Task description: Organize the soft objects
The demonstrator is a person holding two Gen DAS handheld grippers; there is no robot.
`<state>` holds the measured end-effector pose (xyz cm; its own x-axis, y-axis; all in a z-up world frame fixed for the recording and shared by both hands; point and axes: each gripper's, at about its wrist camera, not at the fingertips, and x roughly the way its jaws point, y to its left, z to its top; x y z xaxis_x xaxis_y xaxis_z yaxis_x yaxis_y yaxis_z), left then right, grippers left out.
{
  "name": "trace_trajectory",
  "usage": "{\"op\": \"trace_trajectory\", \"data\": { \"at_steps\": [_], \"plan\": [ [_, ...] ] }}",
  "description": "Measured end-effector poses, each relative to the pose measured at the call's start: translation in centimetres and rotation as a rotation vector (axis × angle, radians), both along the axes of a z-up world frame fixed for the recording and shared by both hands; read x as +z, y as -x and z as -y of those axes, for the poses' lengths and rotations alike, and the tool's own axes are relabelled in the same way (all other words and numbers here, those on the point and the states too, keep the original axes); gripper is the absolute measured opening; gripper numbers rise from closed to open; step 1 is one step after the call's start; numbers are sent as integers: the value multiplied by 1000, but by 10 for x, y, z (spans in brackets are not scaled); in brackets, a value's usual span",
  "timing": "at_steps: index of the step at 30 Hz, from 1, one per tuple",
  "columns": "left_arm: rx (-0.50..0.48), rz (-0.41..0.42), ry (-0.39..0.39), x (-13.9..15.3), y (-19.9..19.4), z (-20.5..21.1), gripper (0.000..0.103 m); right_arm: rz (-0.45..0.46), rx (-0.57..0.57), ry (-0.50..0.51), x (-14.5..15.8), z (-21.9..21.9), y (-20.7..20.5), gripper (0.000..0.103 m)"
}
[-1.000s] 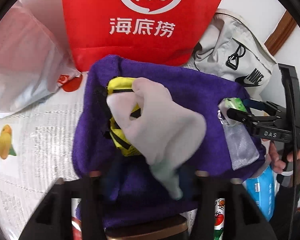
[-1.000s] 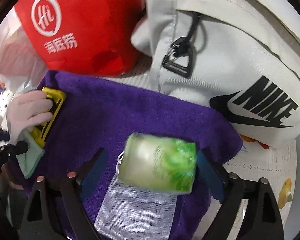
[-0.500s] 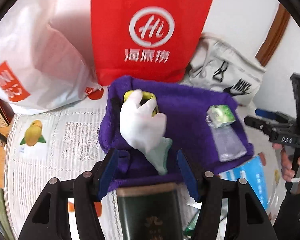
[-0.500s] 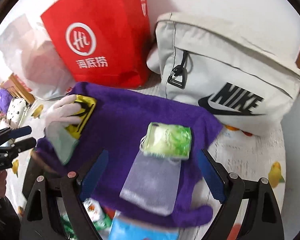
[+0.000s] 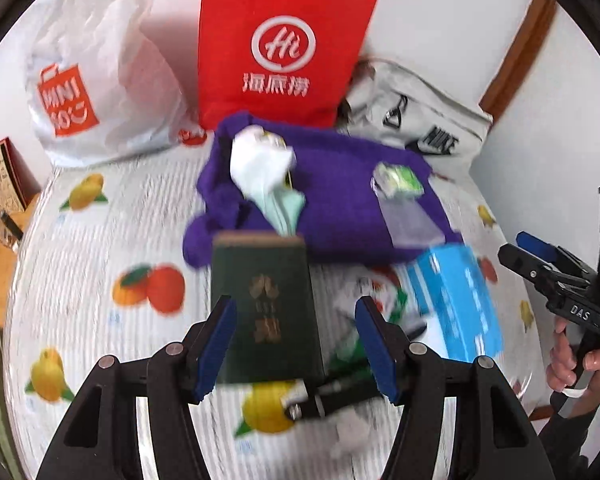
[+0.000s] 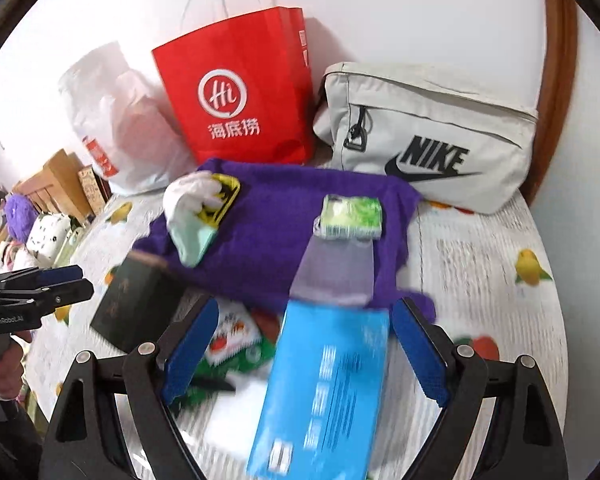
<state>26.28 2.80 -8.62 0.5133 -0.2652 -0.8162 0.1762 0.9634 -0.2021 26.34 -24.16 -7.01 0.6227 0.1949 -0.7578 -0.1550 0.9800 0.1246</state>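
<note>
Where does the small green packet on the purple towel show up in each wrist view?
Left wrist: the green packet lies right of centre, on the purple towel's right part.
Right wrist: the green packet sits just above centre, on the towel.
Shared landmark: the red paper bag behind the towel.

Black fingers (image 5: 216, 344), blue pads (image 6: 418, 346)

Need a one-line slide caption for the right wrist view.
Open right tongs above a blue box; purple towel carrying white glove and green packet.
</note>
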Motion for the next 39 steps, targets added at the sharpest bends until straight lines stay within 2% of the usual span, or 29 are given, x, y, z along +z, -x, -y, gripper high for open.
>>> {"op": "trace_trajectory", "data": {
  "at_steps": [6, 13, 20, 29, 32, 34, 35, 36, 37, 39],
  "plan": [
    [-22, -28, -19, -29, 39, 7, 59, 40, 37, 36, -15, -13, 57, 89],
    [13, -51, -5, -53, 66, -6, 59, 35, 180, 72, -39, -55, 75, 89],
    [81, -65, 22, -63, 76, -41, 59, 73, 359, 204, -50, -103, 65, 89],
    [101, -68, 77, -69, 74, -68, 59, -10, 539, 405, -80, -135, 28, 89],
    [102, -67, 77, -72, 71, -71, 59, -44, 599, 433, -89, -142, 20, 89],
    [104, -74, 84, -74, 69, -72, 59, -68, 629, 453, -96, -146, 18, 83],
    [105, -77, 86, -74, 68, -73, 59, -80, 651, 463, -99, -148, 18, 69],
    [105, -79, 87, -75, 68, -74, 59, -88, 669, 472, -101, -150, 20, 49],
    [107, -79, 87, -76, 68, -75, 59, -100, 689, 491, -104, -152, 23, 42],
    [112, -83, 92, -78, 69, -78, 59, -94, 720, 515, -104, -153, 32, 22]
  ]
}}
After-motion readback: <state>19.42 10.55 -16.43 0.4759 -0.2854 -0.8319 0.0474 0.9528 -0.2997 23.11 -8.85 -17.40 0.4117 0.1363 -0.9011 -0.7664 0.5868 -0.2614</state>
